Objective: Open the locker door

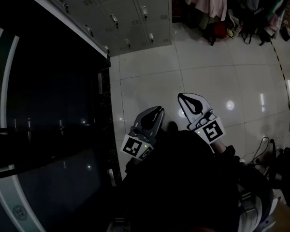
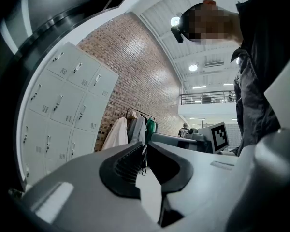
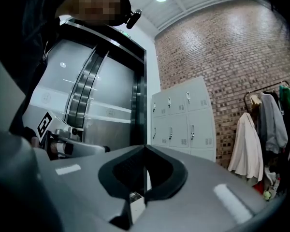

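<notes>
A bank of grey lockers (image 1: 121, 13) stands along the far wall, all doors closed, each with a small handle. It also shows in the left gripper view as lockers (image 2: 63, 105) at the left, and in the right gripper view as lockers (image 3: 183, 120) at mid-distance. My left gripper (image 1: 159, 109) and right gripper (image 1: 181, 96) are held close to my body over the tiled floor, well short of the lockers. The left gripper (image 2: 145, 144) has its jaws together with nothing between them. Likewise the right gripper (image 3: 145, 146) is shut and empty.
A dark glass-fronted structure (image 1: 43, 105) runs along my left. A clothes rack with coats (image 3: 261, 129) stands against the brick wall right of the lockers. Bags (image 1: 251, 18) lie on the floor at the far right, and cables (image 1: 266, 149) trail near my right side.
</notes>
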`<state>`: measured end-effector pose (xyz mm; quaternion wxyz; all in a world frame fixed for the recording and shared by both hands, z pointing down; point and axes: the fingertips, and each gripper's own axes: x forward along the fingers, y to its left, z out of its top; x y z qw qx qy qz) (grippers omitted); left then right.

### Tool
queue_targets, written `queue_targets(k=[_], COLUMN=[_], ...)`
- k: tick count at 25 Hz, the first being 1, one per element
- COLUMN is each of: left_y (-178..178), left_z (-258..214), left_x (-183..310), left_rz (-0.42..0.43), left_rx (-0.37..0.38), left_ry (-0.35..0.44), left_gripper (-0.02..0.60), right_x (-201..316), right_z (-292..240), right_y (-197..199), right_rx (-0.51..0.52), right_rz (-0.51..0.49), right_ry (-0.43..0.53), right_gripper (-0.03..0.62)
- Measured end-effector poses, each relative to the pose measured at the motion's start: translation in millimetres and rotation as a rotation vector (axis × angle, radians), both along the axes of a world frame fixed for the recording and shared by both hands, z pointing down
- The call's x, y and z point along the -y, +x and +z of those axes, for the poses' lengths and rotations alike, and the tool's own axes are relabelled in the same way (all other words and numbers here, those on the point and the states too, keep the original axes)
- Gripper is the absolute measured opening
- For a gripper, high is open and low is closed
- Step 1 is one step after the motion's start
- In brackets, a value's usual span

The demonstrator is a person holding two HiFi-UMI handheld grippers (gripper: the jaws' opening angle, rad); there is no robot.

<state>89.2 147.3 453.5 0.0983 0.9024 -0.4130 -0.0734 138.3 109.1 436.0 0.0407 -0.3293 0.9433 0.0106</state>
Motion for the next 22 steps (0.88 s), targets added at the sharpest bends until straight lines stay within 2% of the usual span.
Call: queue_targets(k=[6,11,16,22], left_y=[-1.1,-16.0,-56.6,-120.4], left_z=[6.2,9.2,17.8,42.8], left_x=[5.9,27.5,68.2,164.2], left_rz=[0.006,-0.010,-0.046,-0.062], left_rx=[0.002,-0.003,-0.008,-0.053], left_ry=[-0.014,-0.036,-0.053,-0.103], left_gripper=[0.048,0.048,0.049,0.049], right_x=[15.3,80.0,197.2,394.2], right_z=[7.2,12.9,11.9,6.8], right_y=[-2.6,-14.5,-45.0,-109.0], right_rx=[-0.016,-0.064,-0.059,-0.059], right_rz=[-0.012,-0.001,0.046,0.092], right_ry=[-0.009,-0.003,0.004,-0.014], right_gripper=[0.006,0.058,0.071,0.090])
